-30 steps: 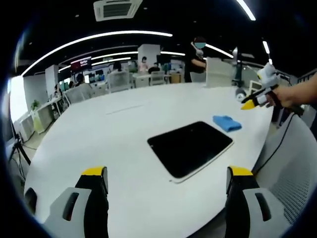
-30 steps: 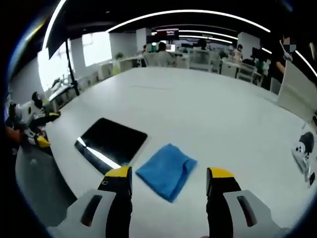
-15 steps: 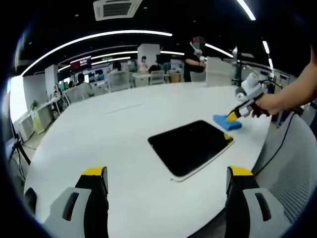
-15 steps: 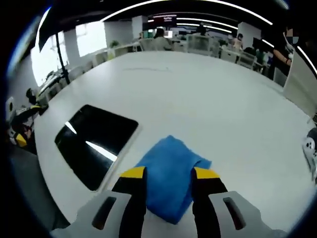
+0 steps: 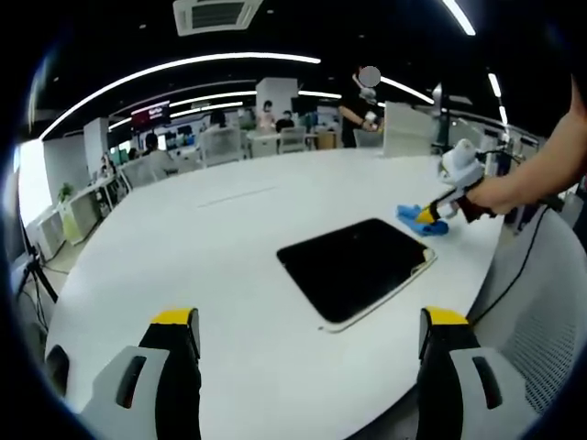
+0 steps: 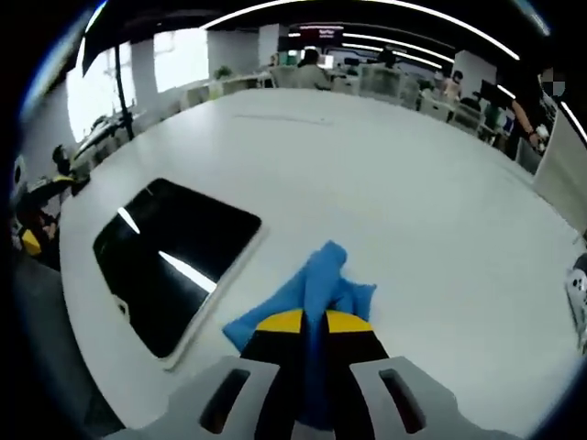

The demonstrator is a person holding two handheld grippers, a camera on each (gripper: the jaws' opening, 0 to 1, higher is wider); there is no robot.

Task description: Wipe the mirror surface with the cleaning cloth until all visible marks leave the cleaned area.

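Observation:
The mirror [image 5: 353, 266] is a dark rectangle with a white frame, lying flat on the white table; in the right gripper view the mirror [image 6: 170, 257] reflects ceiling lights at left. My right gripper [image 6: 307, 323] is shut on the blue cleaning cloth [image 6: 307, 293], which bunches up between its jaws just right of the mirror. In the left gripper view the right gripper [image 5: 431, 215] pinches the cloth [image 5: 417, 220] past the mirror's far corner, held by a person's arm. My left gripper [image 5: 307, 325] stands open above the table, short of the mirror.
The round white table [image 5: 183, 238] spreads wide around the mirror. A white panel [image 5: 404, 133] stands at its far edge. A white device [image 6: 578, 289] lies at the table's right side. People and desks fill the office behind.
My right gripper has come down onto the cloth and shut on it, bunching it upward. The left gripper view has barely shifted.

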